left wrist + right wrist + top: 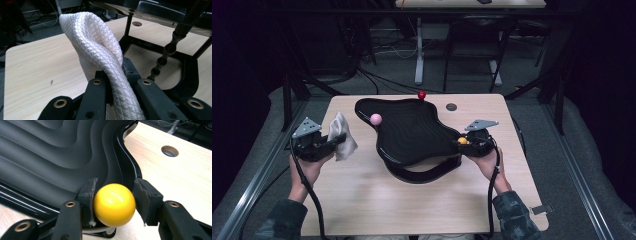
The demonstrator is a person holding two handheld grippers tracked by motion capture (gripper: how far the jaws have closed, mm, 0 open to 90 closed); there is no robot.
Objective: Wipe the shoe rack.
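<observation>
Left gripper (pixel 343 141): jaws clamped on white cloth (pixel 100 55), left of the black tray (pixel 412 131). Right gripper (pixel 113 202): jaws part-open, flanking yellow ball (pixel 114 204) at tray's right rim; whether both pads press, can't tell. Close squarely before lifting.

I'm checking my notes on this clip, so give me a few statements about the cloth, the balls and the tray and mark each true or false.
1. The left gripper is shut on the white cloth. True.
2. The yellow ball sits between the right gripper's jaws. True.
3. The pink ball lies on the bare table. False: it sits at the black tray's left rim.
4. The red ball is at the tray's near edge. False: it is at the far edge.
5. The cloth lies flat on the table. False: it is held up.
</observation>
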